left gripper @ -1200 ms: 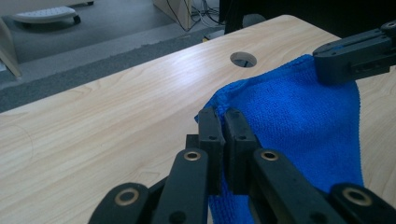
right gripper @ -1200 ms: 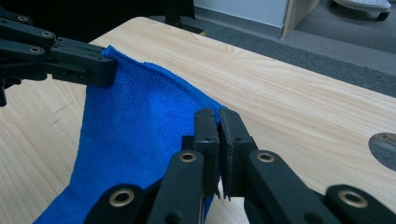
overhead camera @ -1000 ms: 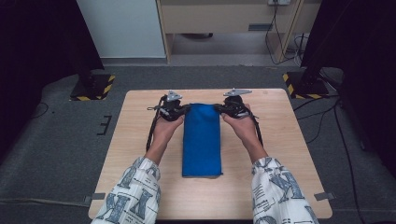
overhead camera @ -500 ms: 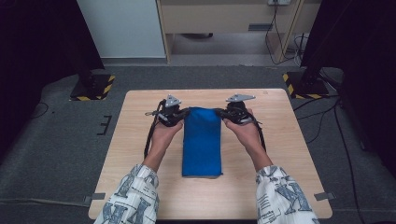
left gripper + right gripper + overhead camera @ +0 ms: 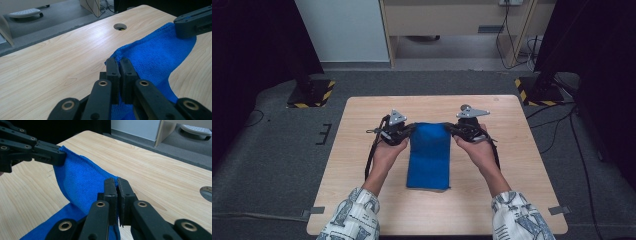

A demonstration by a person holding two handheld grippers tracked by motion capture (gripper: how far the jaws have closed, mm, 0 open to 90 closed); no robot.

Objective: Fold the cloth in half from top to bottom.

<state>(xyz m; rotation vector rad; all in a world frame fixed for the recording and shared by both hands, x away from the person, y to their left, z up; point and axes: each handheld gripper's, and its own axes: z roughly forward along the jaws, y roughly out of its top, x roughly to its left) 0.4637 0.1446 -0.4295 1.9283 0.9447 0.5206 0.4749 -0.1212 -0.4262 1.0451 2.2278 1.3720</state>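
You are working in a dim room with a grey carpeted floor. Dark curtains hang on both sides. A pale panel and a light wooden unit stand beyond the far edge of the table, and cables trail down near that unit. Two black stand bases with yellow and black hazard stripes sit on the floor at the far corners.

Your table is pale wood grain, square to you, with a round cable hole near its far right corner.

The blue cloth lies down the middle of the table as a long folded strip. Its near end rests flat on the wood. Its far end is lifted off the surface between your two grippers, so the fabric hangs and curves down from there to the table.

Your left gripper is clamped on the far left corner of the cloth; in the left gripper view its jaws are pressed together with blue fabric pinched between them. Your right gripper is clamped the same way on the far right corner, jaws closed tight on the edge. The two grippers face each other across the width of the cloth, at about the same height.

Your patterned sleeves come in from the near edge.
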